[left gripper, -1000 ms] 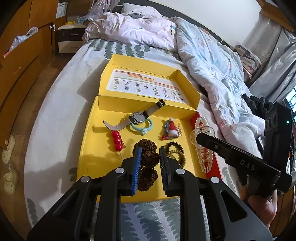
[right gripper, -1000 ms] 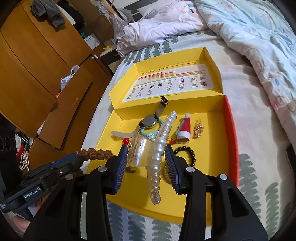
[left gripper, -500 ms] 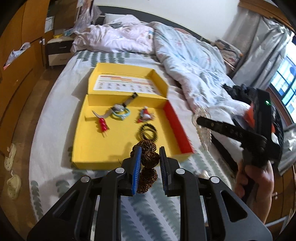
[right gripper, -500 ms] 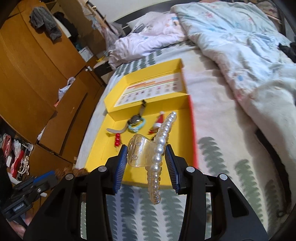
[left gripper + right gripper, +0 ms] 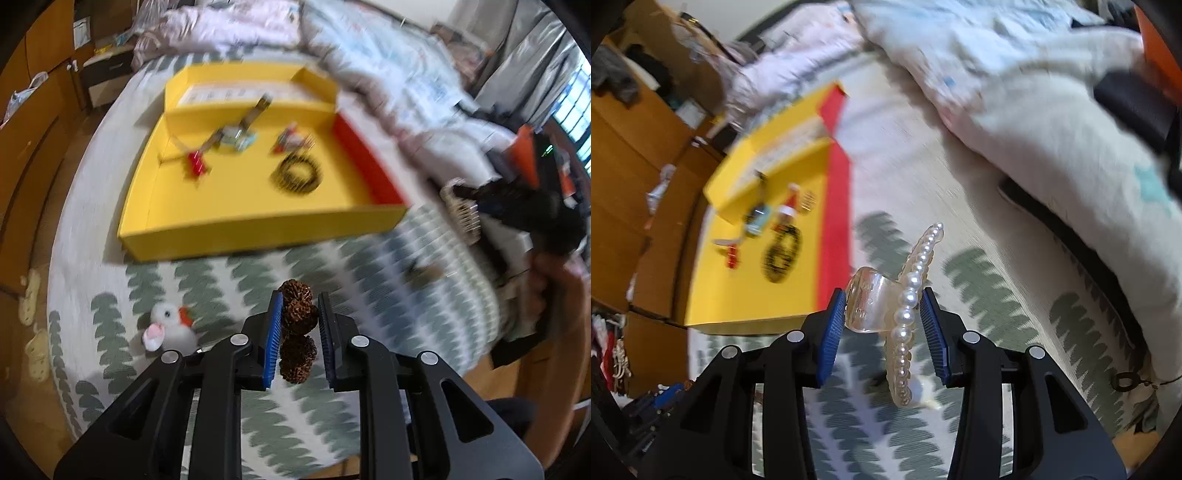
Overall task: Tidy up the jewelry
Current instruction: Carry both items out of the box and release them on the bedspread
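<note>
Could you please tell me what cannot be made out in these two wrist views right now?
- Left wrist view: the small pieces in the yellow box are smeared by motion blur; only a dark ring reads clearly.
- Left wrist view: the bead bracelet is partly hidden behind the jaws.
- Right wrist view: the pearl hair clip, its lower end blurred.

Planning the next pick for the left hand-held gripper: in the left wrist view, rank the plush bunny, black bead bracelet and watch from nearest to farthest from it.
1. Plush bunny: on the bedspread, just left of the left hand-held gripper.
2. Black bead bracelet: inside the yellow box, right of middle.
3. Watch: by the box's far wall.
</note>
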